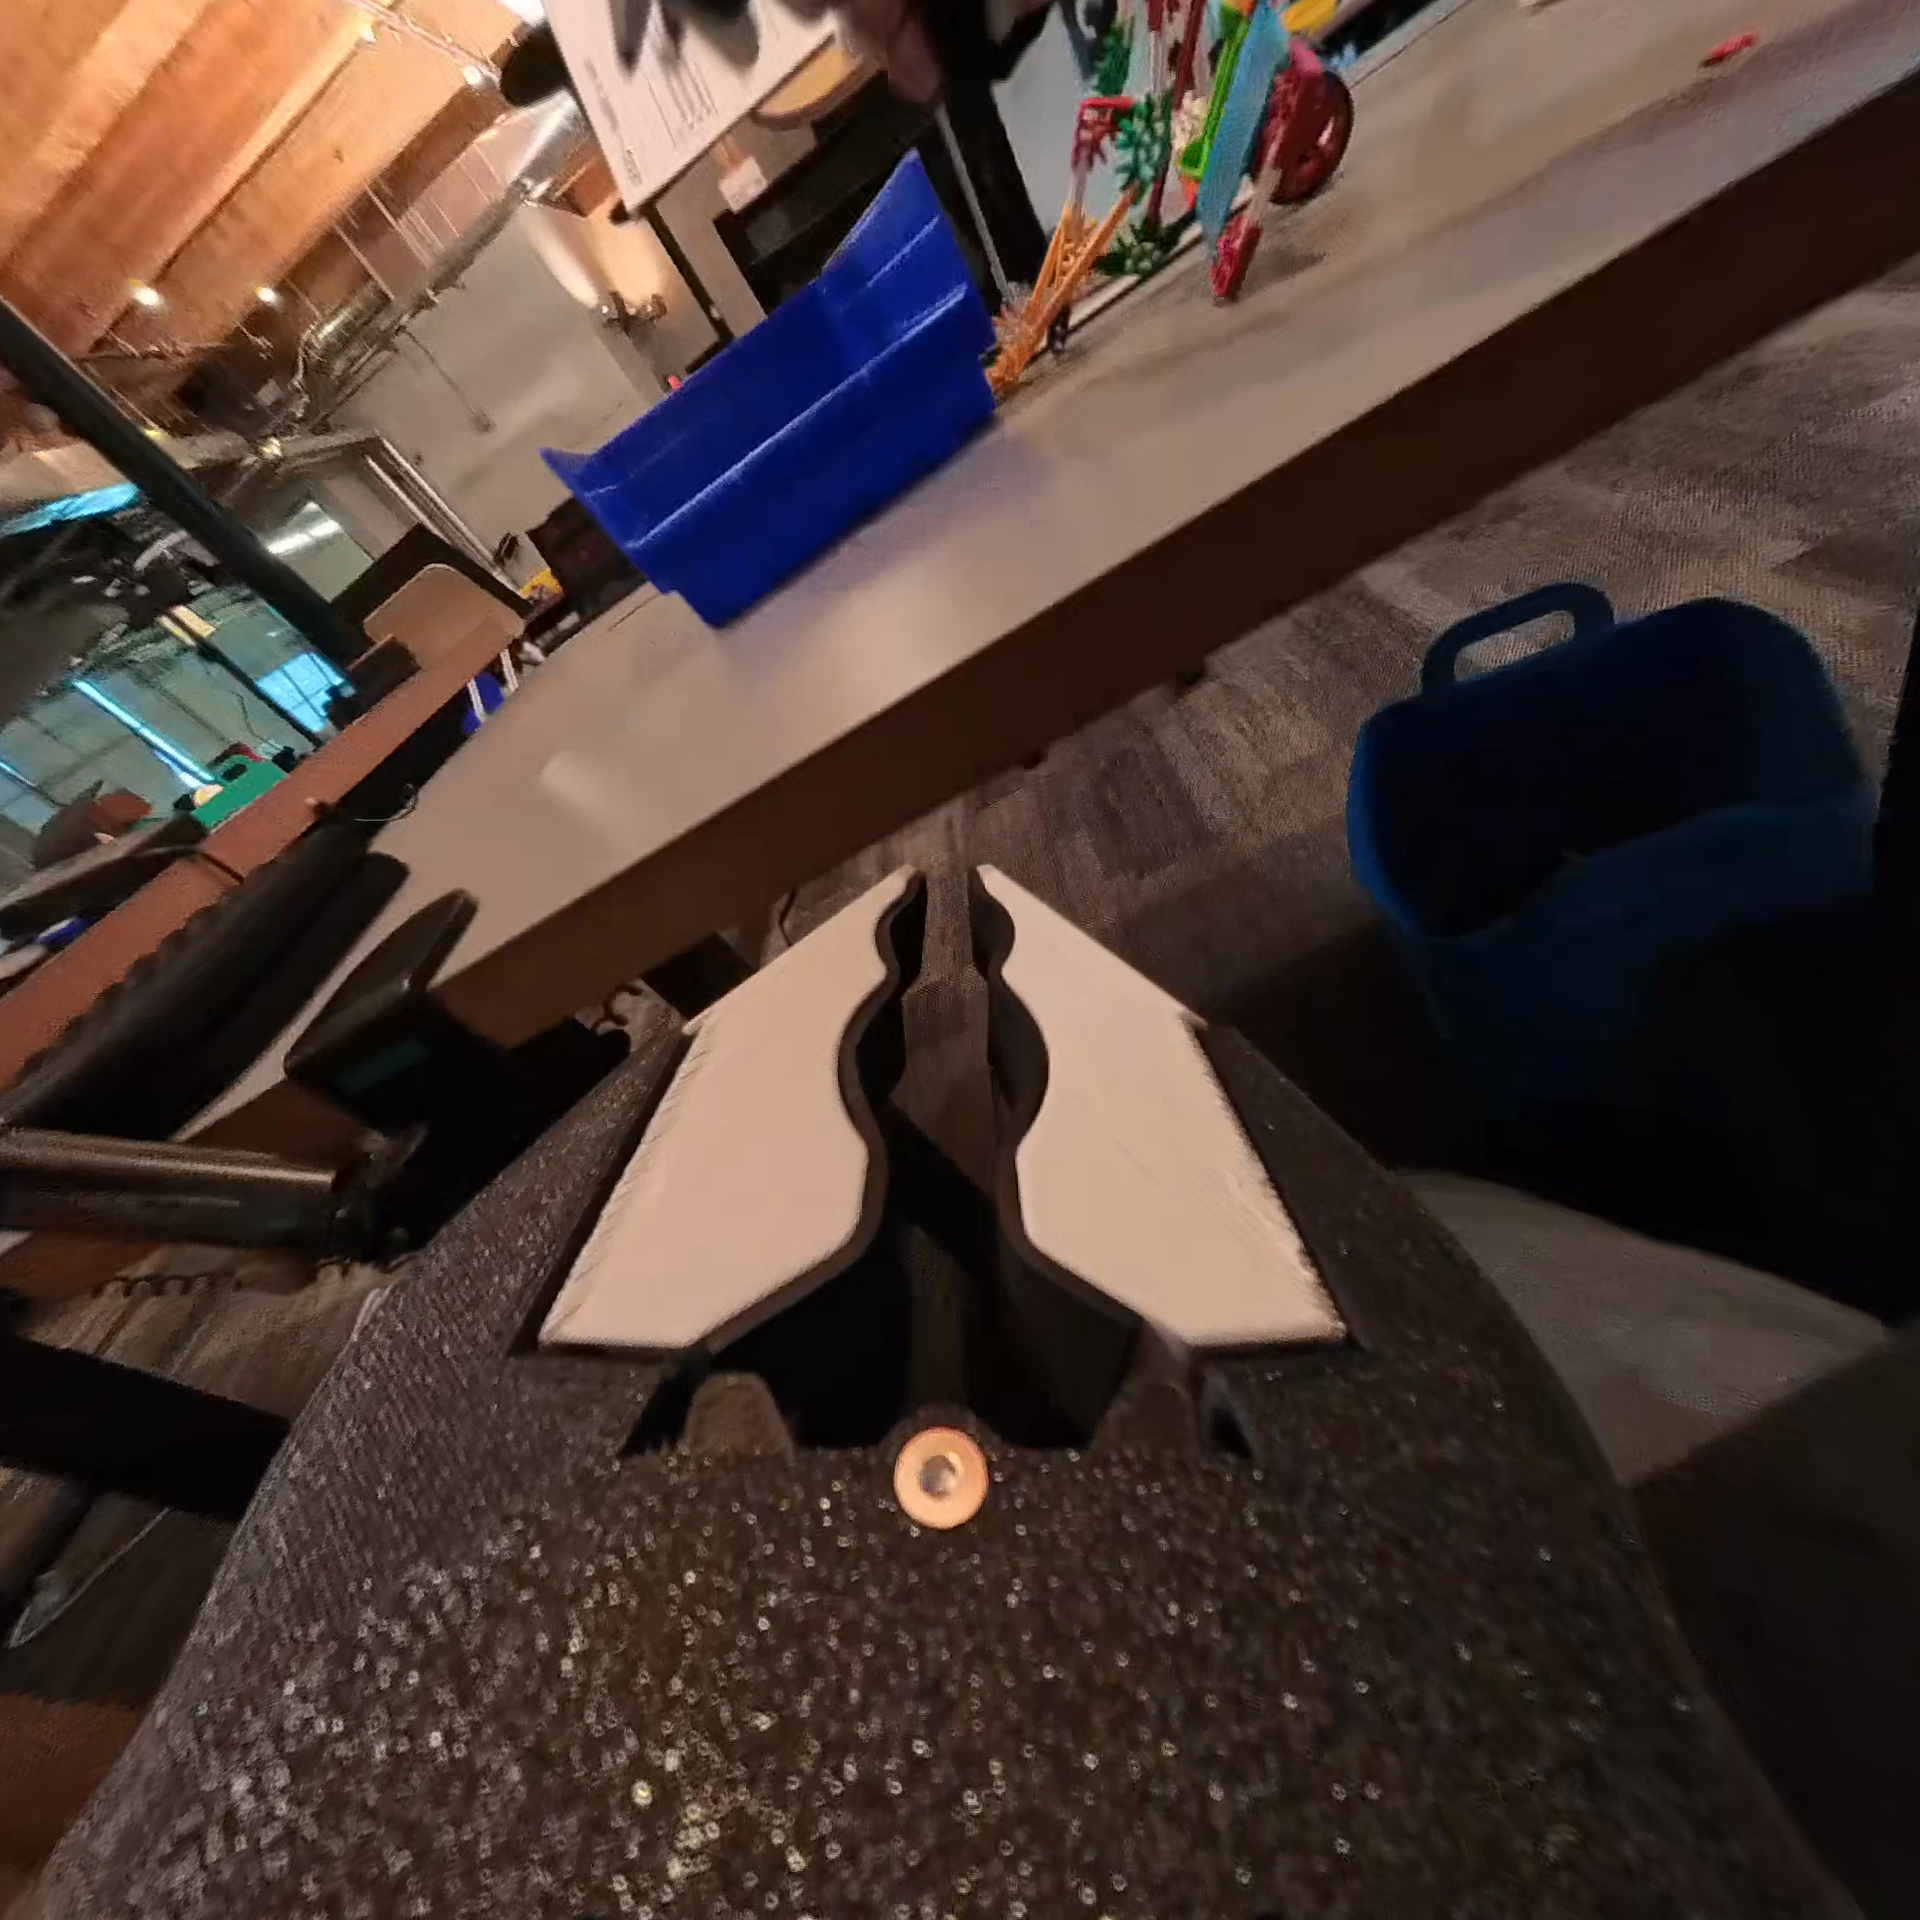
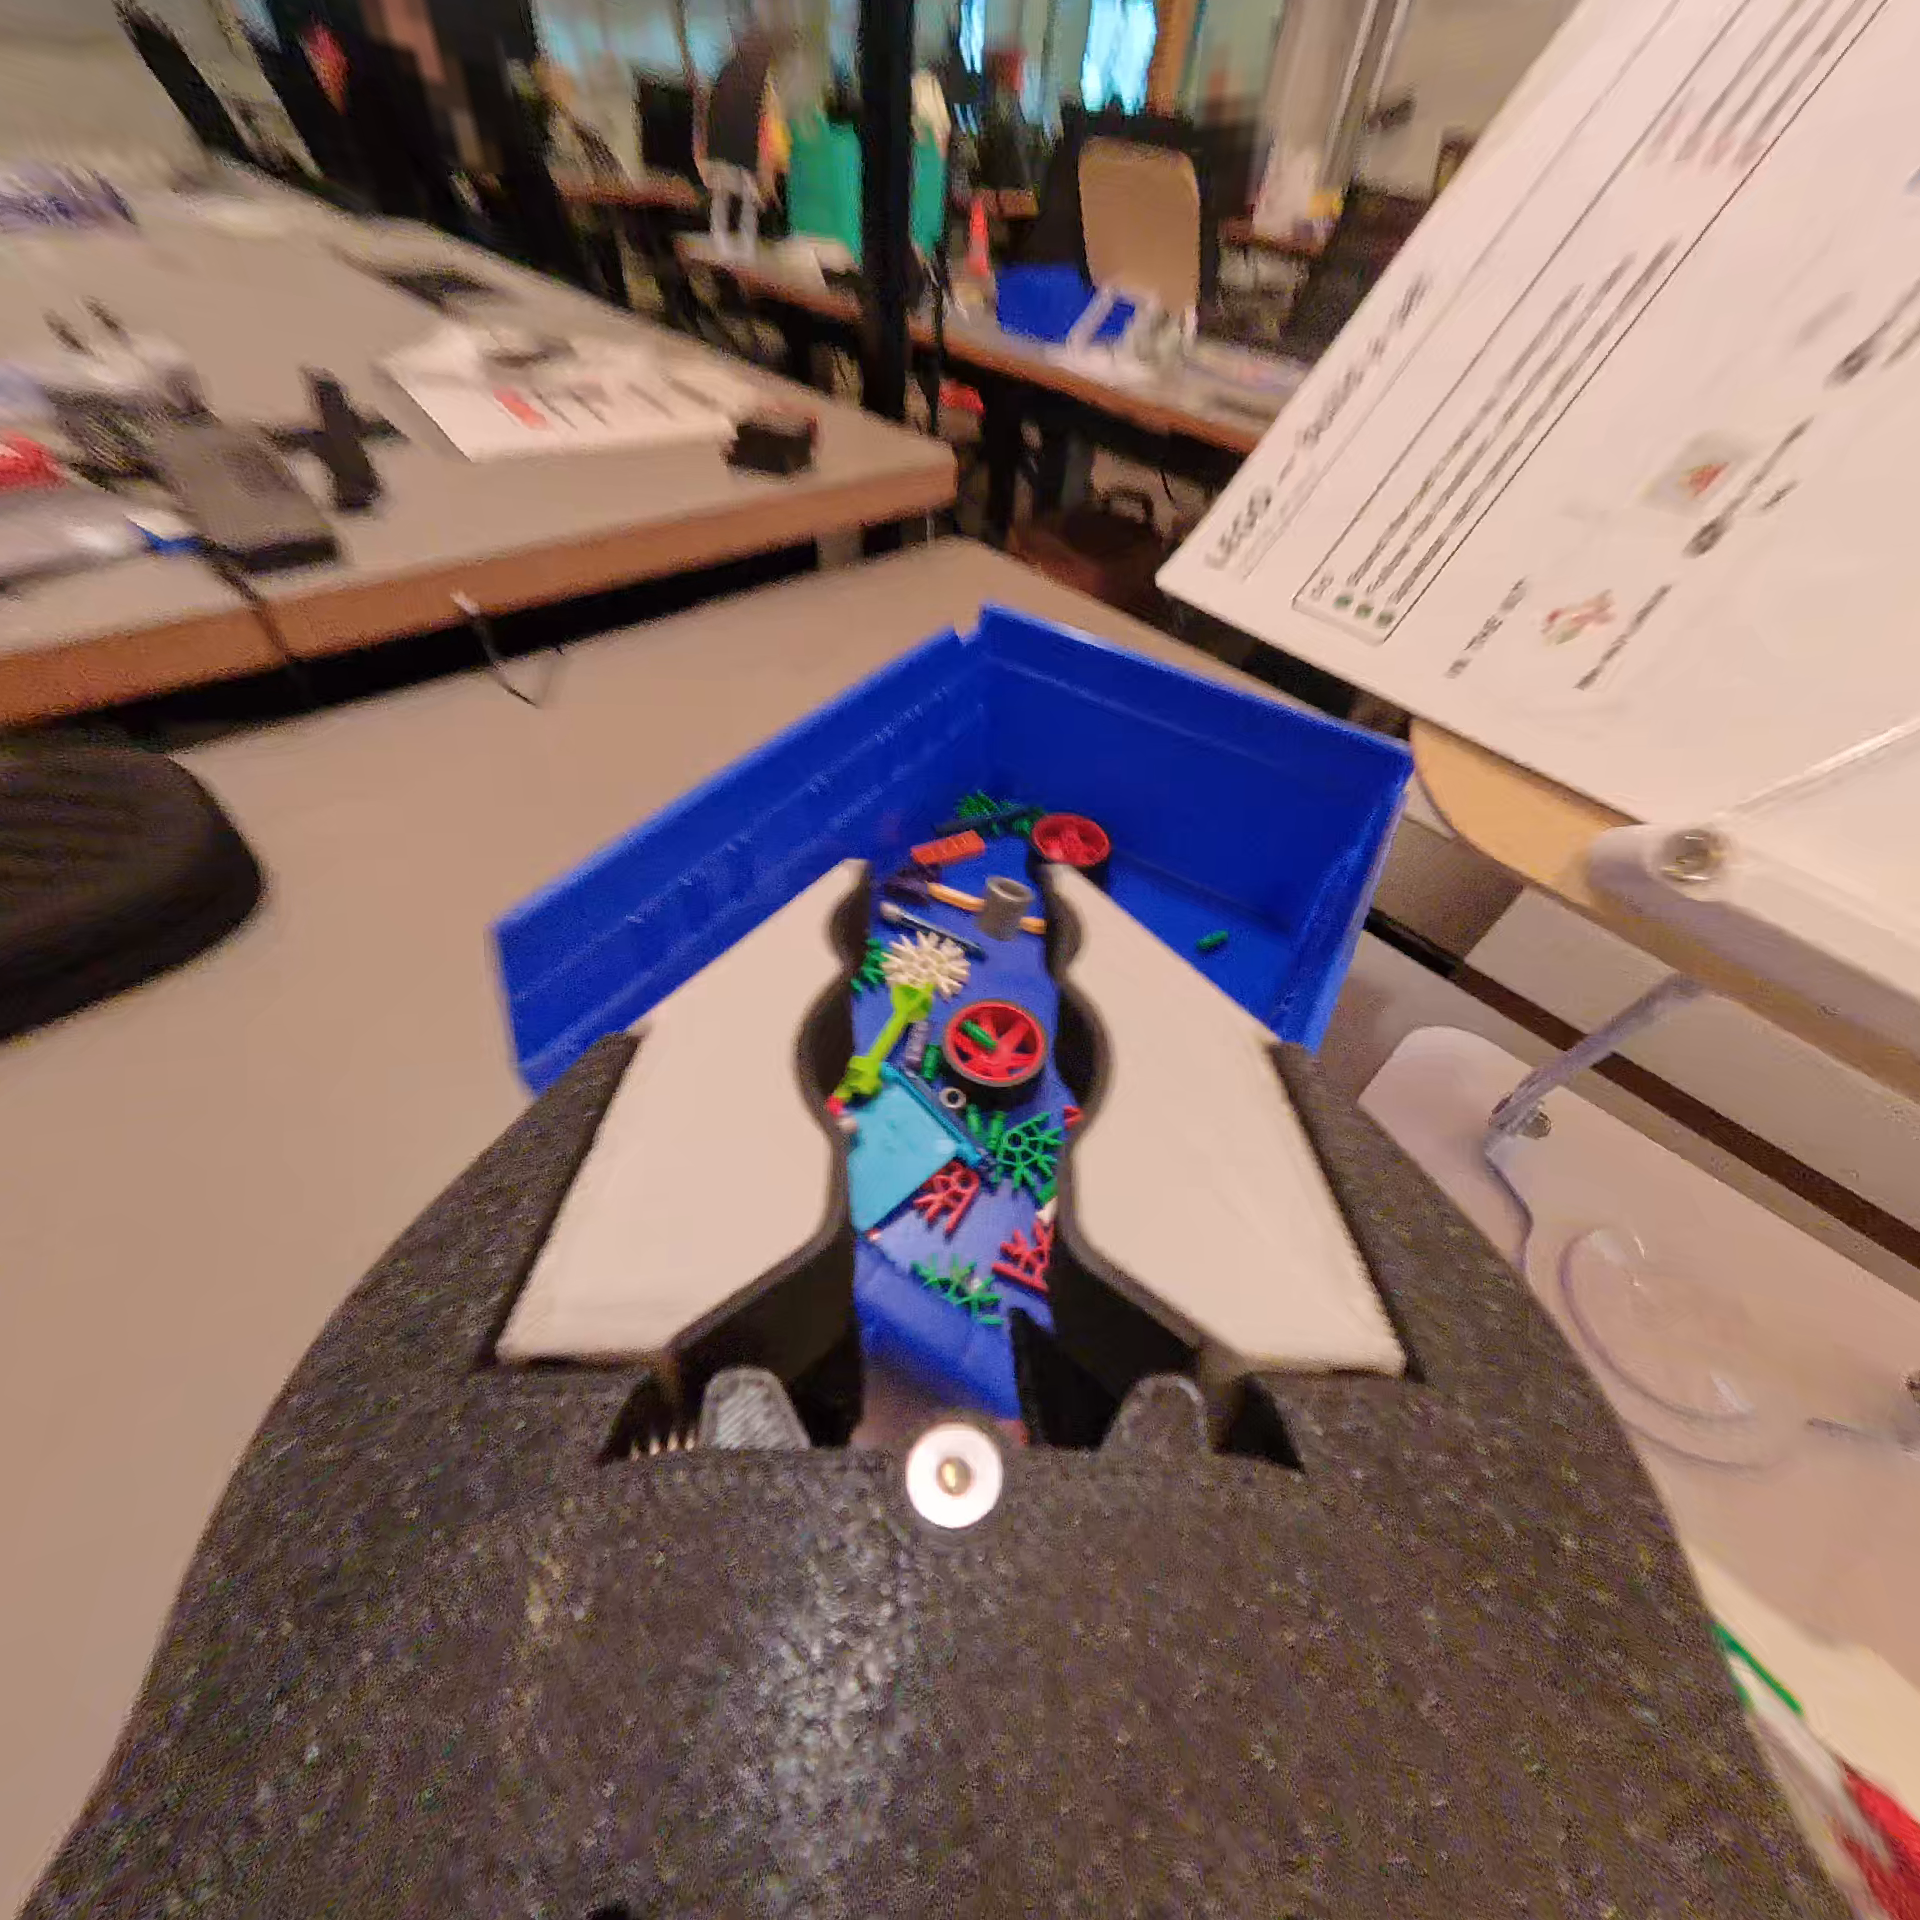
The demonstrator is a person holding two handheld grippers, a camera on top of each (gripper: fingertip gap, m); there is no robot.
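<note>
— Left gripper (image 1: 948,894): fingers drawn to a narrow slit, tips not quite touching, nothing between them. Held low, under the edge of the surface (image 1: 831,707), over grey carpet (image 1: 1558,499).

— And to its right?

— Dark blue bucket (image 1: 1610,810) on the carpet, well apart from the fingers. Up on the surface, a blue bin (image 1: 790,468); farther back, a colourful rod-and-wheel build (image 1: 1216,156).

— Right gripper (image 2: 956,883)?

— Fingers moderately apart, empty, hovering above the open bin. Framed between them: a light blue panel (image 2: 899,1148), a red wheel (image 2: 994,1049) with a black tyre, a lime rod (image 2: 883,1039), a white snowflake connector (image 2: 932,961), a grey spool (image 2: 1006,904). Impossible to tell whether touching anything; probably clear of it all.

— Handling of those pieces?

— Likely light, stiff, smooth plastic, prone to skating on the bin floor. Wheel best pinched across the tyre, where probably grippier; rod across its thin shaft.

— Beyond the bin?

— To the right, a tilted white printed board (image 2: 1610,416) on a stand. Other cluttered tables behind, blurred.
</note>
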